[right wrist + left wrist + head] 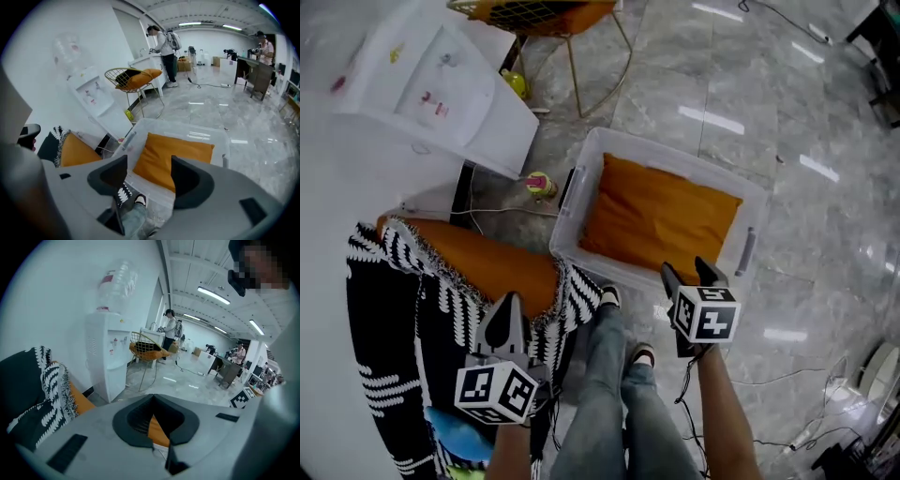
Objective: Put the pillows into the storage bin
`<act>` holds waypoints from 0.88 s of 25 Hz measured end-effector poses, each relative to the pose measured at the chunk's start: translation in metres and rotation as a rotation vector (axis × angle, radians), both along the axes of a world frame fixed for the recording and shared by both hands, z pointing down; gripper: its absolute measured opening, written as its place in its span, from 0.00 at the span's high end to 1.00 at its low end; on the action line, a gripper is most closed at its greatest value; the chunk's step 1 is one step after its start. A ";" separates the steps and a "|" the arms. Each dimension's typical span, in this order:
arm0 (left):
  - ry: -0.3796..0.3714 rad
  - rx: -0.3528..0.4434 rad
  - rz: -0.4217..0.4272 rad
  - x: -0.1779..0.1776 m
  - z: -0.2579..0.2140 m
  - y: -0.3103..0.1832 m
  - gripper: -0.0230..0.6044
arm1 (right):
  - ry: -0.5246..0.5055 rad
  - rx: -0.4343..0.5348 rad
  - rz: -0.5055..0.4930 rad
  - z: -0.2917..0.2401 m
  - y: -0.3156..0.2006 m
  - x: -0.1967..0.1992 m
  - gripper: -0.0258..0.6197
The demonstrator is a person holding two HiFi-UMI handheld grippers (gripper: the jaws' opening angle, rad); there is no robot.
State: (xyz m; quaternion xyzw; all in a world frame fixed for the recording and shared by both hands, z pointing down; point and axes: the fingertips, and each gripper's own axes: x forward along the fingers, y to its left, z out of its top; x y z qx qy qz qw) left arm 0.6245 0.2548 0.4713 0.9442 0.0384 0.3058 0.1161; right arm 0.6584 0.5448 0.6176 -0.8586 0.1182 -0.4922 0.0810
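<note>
A clear storage bin [574,236] stands on the floor in front of me, with one orange pillow [661,216] lying flat inside it. A second orange pillow [487,267] rests on a black-and-white throw [389,337] at my left. My left gripper [506,302] hovers just short of that pillow, its jaws shut with nothing in them. My right gripper [690,274] is open and empty above the bin's near edge. In the right gripper view, the right gripper [149,173] frames the binned pillow [173,154] and the bin [178,126]. The left gripper [153,399] shows orange behind its tips.
A white water dispenser [441,84] stands behind the throw. A wire chair with an orange cushion [544,14] is beyond it. The person's legs and shoes [614,366] are between seat and bin. Cables lie on the grey floor at the right [806,412]. People stand far back [169,329].
</note>
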 end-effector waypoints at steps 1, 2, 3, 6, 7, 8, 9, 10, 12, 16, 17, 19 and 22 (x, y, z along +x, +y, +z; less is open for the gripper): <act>0.005 -0.010 -0.002 -0.011 -0.009 0.006 0.95 | 0.004 0.009 -0.007 -0.013 -0.001 -0.012 0.51; 0.011 -0.018 -0.006 -0.022 -0.020 0.011 0.95 | 0.010 0.017 -0.017 -0.027 -0.002 -0.023 0.51; 0.020 -0.023 -0.011 -0.032 -0.032 0.015 0.95 | 0.018 0.025 -0.027 -0.041 -0.003 -0.033 0.51; 0.066 -0.030 -0.043 -0.058 -0.067 0.018 0.95 | 0.055 0.043 -0.059 -0.083 -0.005 -0.057 0.51; 0.083 -0.031 -0.057 -0.066 -0.078 0.016 0.95 | 0.068 0.050 -0.067 -0.097 -0.005 -0.064 0.51; 0.095 -0.031 -0.072 -0.075 -0.089 0.014 0.95 | 0.076 0.062 -0.072 -0.112 -0.005 -0.072 0.51; 0.101 -0.029 -0.088 -0.084 -0.099 0.009 0.95 | 0.080 0.080 -0.072 -0.126 -0.006 -0.080 0.51; 0.104 -0.026 -0.104 -0.095 -0.108 0.003 0.95 | 0.082 0.099 -0.069 -0.140 -0.008 -0.089 0.51; 0.102 -0.022 -0.144 -0.115 -0.124 -0.012 0.95 | 0.089 0.125 -0.072 -0.166 -0.014 -0.103 0.51; 0.111 -0.011 -0.225 -0.146 -0.151 -0.044 0.95 | 0.111 0.129 -0.137 -0.201 -0.040 -0.113 0.52; 0.117 0.006 -0.236 -0.153 -0.156 -0.051 0.95 | 0.112 0.131 -0.162 -0.206 -0.050 -0.117 0.52; 0.124 0.051 -0.268 -0.173 -0.163 -0.069 0.95 | 0.114 0.133 -0.233 -0.214 -0.076 -0.125 0.52; 0.120 0.051 -0.380 -0.211 -0.162 -0.105 0.95 | 0.119 0.127 -0.381 -0.217 -0.131 -0.136 0.52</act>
